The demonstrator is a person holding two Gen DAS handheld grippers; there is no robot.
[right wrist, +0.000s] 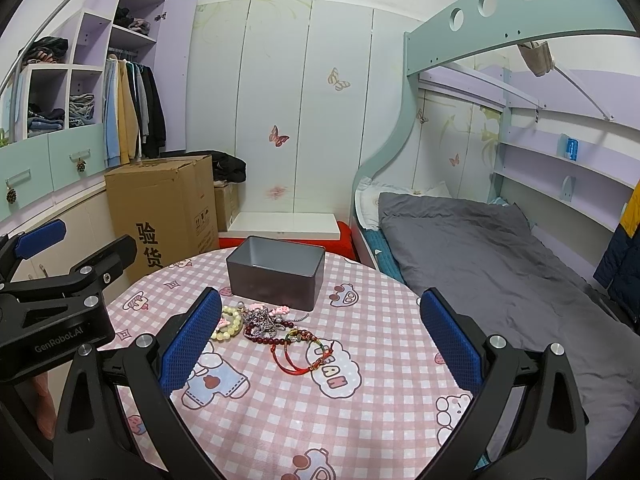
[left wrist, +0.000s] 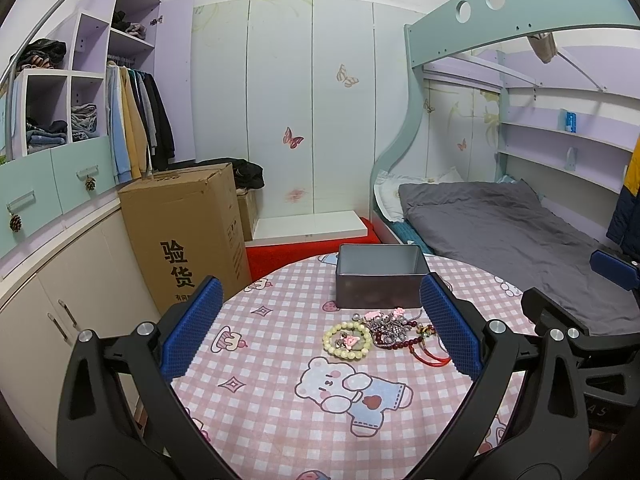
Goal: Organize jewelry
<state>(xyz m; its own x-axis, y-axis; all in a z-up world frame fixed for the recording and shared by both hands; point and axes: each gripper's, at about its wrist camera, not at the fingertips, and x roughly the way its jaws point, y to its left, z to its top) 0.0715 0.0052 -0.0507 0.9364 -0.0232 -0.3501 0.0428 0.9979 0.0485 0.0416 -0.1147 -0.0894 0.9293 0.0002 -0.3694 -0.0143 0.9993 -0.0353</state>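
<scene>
Bedroom clutter aside, what matters to me is the round table [left wrist: 280,420] with its pink checked cloth, where the jewelry pile [left wrist: 384,330] lies just in front of an open grey tin box [left wrist: 378,280], near it but not inside. My left gripper [left wrist: 320,336] and right gripper [right wrist: 320,344] both hang above the cloth with jaws spread wide, holding nothing. I judge the first pick comes next. The pale yellow bead bracelet [left wrist: 347,340] sits at the pile's edge, so I would take it first, pinching one side of the ring. The red cord bracelet [right wrist: 296,354] looks tangled with the dark beads; I should lift slowly so nothing drags along or snags.
</scene>
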